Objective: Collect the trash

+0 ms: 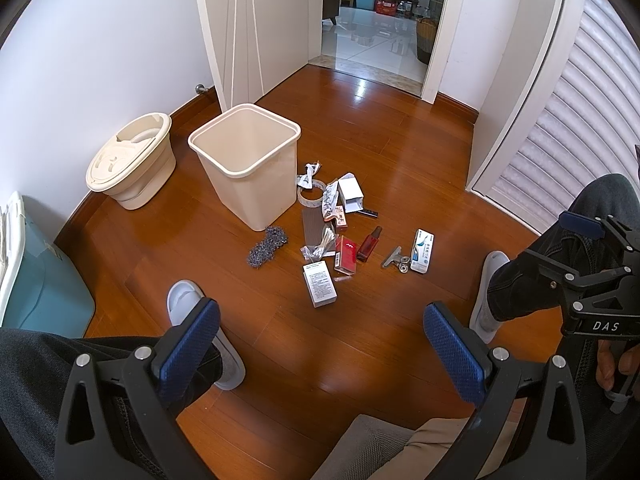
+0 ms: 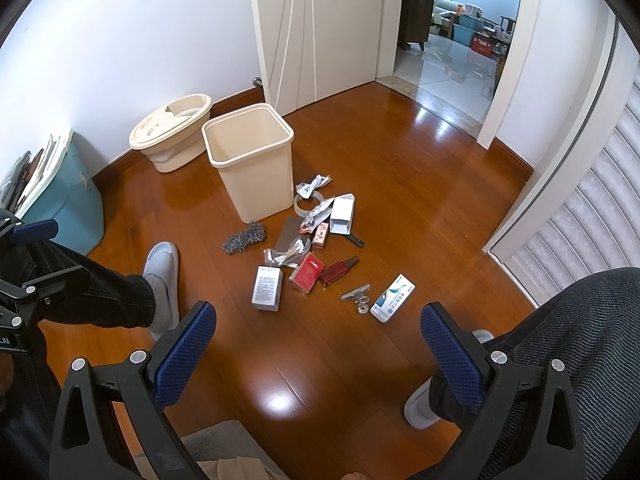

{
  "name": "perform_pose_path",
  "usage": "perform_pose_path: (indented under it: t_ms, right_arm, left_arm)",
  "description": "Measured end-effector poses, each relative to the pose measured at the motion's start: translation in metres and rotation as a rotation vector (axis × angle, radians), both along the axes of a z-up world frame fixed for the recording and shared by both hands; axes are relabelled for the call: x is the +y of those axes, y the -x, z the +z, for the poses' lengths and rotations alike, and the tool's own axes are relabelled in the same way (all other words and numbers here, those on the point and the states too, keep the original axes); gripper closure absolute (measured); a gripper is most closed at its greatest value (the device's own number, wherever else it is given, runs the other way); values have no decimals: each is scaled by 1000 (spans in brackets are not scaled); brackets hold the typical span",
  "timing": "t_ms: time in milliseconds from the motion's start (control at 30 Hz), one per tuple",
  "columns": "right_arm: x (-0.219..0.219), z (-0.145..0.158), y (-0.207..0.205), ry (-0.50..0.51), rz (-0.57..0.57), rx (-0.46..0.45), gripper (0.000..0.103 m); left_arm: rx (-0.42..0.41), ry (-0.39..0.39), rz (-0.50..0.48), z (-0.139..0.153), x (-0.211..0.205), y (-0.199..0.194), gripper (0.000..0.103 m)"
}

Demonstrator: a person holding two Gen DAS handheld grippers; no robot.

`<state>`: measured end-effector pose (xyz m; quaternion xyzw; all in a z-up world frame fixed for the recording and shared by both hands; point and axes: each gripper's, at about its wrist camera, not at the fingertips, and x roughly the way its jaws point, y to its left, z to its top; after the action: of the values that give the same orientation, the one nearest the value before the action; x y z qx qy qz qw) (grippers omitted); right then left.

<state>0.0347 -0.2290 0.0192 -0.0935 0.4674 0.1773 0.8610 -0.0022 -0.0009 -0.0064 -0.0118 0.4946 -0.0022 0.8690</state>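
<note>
An empty cream bin stands on the wooden floor. Right of it lies scattered trash: a white box, a red box, a red bottle, a blue-white box, a metal clip, a grey scourer, cotton swabs, a tape ring and wrappers. My left gripper is open and empty, high above the floor. My right gripper is open and empty, also held high.
A cream mop bucket stands by the wall behind the bin. A teal storage box is at the left. The person's slippered feet flank the trash. A louvred door is at the right.
</note>
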Motion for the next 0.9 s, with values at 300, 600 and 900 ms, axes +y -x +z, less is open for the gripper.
perform_pose_path:
  t_ms: [300, 600, 900]
  right_arm:
    - [0, 1, 1, -1, -1, 0, 0]
    - [-2, 4, 1, -3, -1, 1, 0]
    - [-25, -11, -85, -51, -286, 272, 0]
  left_arm:
    - [1, 2, 0, 0, 1, 0, 0]
    - [17, 11, 22, -3, 3, -2, 0]
    - [181, 33, 198, -43, 10, -85, 0]
